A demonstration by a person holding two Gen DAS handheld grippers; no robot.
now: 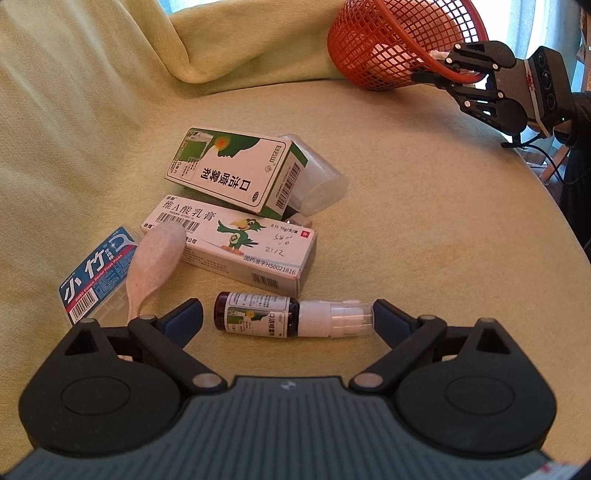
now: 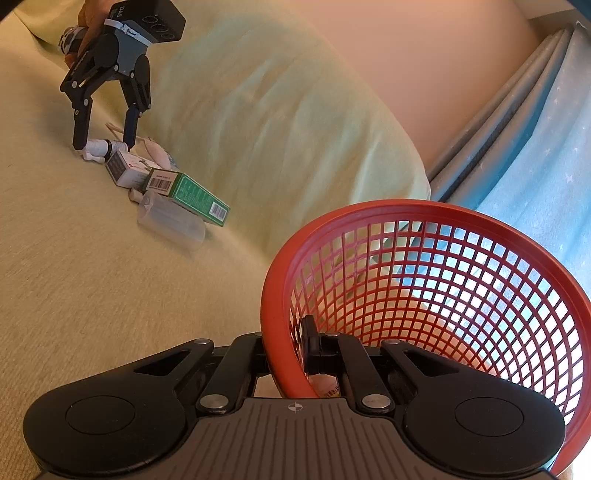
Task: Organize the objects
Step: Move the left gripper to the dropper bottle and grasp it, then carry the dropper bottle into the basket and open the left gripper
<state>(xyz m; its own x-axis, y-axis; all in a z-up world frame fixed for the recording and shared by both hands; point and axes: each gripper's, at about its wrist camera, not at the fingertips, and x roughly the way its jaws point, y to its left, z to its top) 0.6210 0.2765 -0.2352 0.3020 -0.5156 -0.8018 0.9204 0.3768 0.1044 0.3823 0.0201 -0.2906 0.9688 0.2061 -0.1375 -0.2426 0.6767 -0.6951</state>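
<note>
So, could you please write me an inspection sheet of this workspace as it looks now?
Surface: yellow-green cloth, wrinkled at the back.
Job's things: spray bottle lying flat; red basket tilted, seemingly empty.
Clutter: green box resting on a clear tube; white box; spoon; blue floss pack.
Grippers: left tool open, astride the spray bottle, not gripping; right tool shut on the basket rim.
Cables: black cable behind the right tool.
Surroundings: light blue curtain; a hand holding the left tool.
</note>
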